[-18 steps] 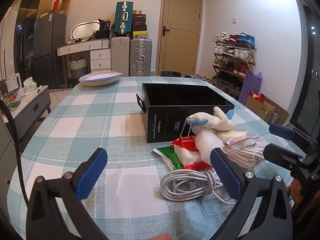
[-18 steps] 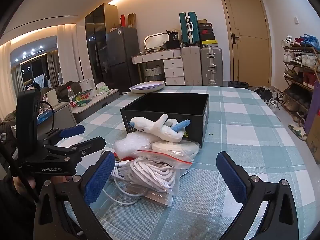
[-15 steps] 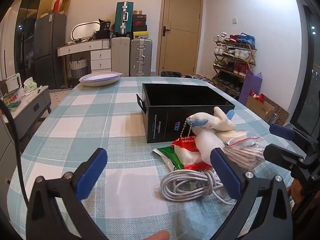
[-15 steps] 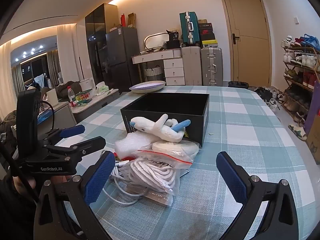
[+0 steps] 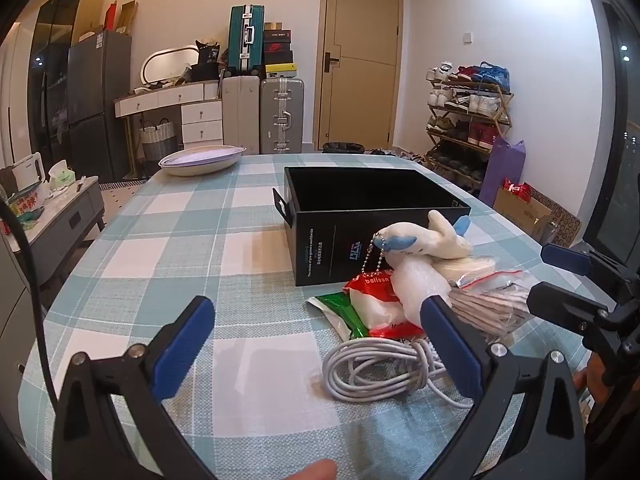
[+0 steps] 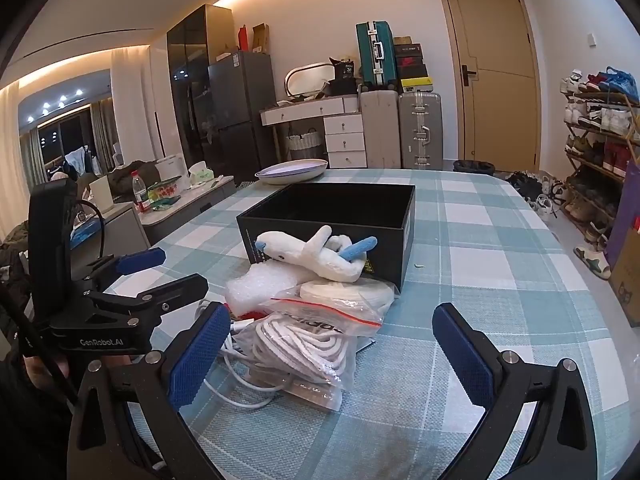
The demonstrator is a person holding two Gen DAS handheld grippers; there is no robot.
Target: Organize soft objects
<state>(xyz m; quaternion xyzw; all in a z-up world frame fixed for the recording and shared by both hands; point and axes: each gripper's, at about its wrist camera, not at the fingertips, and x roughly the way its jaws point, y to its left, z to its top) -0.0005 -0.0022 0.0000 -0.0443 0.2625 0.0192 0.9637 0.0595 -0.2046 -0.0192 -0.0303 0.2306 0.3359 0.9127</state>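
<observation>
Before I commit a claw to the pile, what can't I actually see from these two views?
- Box floor: near wall hides it in both views.
- Under the plush: bubble wrap, tape roll and balloon pack overlap, lower layers unseen.
- Cable: right finger of the left claw covers part.
- Rope bag underside: hidden; label mirrored, partly legible.
- Right claw: open, clear of everything.

fingertip (image 5: 316, 470) further into the bottom edge (left wrist view), nothing else moved
</observation>
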